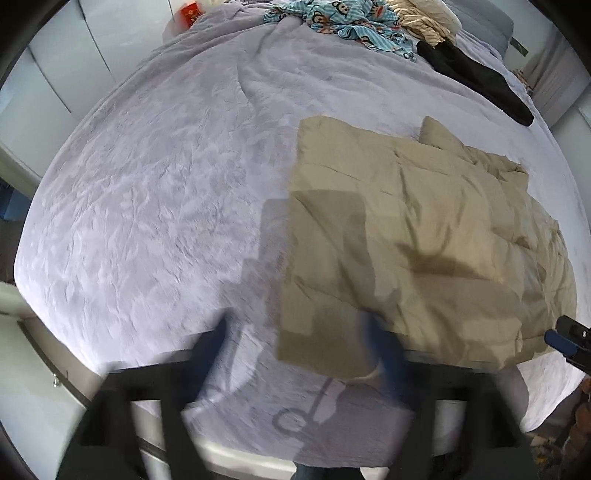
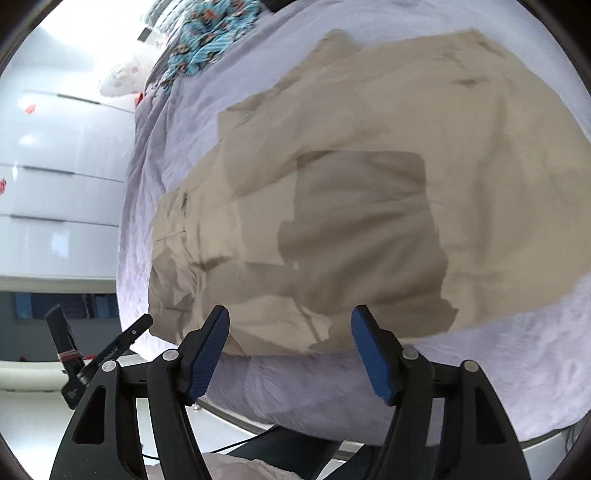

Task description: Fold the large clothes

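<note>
We note the right gripper (image 2: 290, 339) nearest the camera, jaws spread wide and empty, poised just short of the near hem of the tan garment (image 2: 369, 166). The left gripper (image 1: 299, 347) is motion-blurred in its own view; its fingers appear parted with nothing between them, the right-hand finger overlapping the garment's near left corner. In the right wrist view the left gripper (image 2: 99, 339) shows at the left edge, apart from the cloth. The tan garment (image 1: 406, 229) lies spread on the bed (image 1: 147, 203), near its front edge, partly folded with loose layers and creases. We judge it light, thin woven cloth: limp, non-fragile, likely to sag and slide over itself when lifted, so no single pinch will carry its shape. Best hold, in our judgement: the two near corners or the hem edge, one per gripper, pinching through all layers. The plush grey bed cover may drag slightly on the fabric. Farther back lie a black garment (image 1: 476, 81), a blue cartoon-print garment (image 1: 354, 22) and a striped cream cloth (image 1: 424, 18); a red box (image 1: 188, 14) sits at the far corner. A small white word on the left gripper's arm is too small to read; no other legible writing.
</note>
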### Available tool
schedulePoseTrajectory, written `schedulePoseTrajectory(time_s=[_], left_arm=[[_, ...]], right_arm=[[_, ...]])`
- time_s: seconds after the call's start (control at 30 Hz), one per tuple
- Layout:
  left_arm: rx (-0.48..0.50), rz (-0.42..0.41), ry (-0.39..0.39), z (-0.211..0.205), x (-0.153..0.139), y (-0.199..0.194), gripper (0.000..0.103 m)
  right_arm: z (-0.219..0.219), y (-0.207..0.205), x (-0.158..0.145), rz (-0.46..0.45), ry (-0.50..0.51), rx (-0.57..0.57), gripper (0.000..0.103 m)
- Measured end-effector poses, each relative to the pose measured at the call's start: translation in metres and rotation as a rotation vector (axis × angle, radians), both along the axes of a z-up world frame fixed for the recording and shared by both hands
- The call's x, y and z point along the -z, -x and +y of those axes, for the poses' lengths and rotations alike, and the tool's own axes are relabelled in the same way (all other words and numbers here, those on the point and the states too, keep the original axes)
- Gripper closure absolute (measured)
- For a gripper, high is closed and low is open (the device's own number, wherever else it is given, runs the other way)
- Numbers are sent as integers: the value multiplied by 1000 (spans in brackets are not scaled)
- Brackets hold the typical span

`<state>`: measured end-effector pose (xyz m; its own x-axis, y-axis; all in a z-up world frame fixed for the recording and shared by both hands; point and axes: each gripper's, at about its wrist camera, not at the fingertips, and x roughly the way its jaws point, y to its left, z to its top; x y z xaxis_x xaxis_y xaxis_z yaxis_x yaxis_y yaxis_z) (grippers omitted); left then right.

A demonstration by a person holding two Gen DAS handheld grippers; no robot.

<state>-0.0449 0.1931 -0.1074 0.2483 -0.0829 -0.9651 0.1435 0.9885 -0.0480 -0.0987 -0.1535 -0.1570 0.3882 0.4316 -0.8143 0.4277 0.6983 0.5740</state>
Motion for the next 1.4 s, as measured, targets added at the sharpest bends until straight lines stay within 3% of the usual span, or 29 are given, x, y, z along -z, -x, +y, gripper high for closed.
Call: schedulePoseTrajectory(time_s=[0.07,0.27,0.33,0.47,0.5,0.53,0.7,0.77,0.97,1.13,1.33,1.4], left_arm=[[14,-33,10,5,-4,-6,1],[54,30,54,17,16,-40,1],[64,47,71,18,25,-50,1],[87,94,95,14,41,-71,1],[82,98,95,12,44,-74,1],[66,99,86,11,48,-78,1],[7,137,118,8,60,-89,1],[-4,149,132,8,63,-91,1],[35,212,294,16,80,-108,1],[97,340,477,12,113,-128,1],[296,415,560,-40,132,-132,1],[322,443,579,-52,139,-134,1]], right_arm=[[9,-8,0,11,9,-1,30],[27,-28,4,70,43,23,29],[33,-35,6,85,51,33,20],[39,-38,6,93,89,50,13],[39,-38,6,90,96,52,3],[41,-41,6,85,103,49,0],[42,-49,11,73,131,6,0],[39,-56,14,111,138,-30,0],[29,-68,33,179,92,-75,0],[28,-70,44,201,95,-98,0],[28,-71,49,214,100,-105,0],[27,-72,50,218,102,-106,0]])
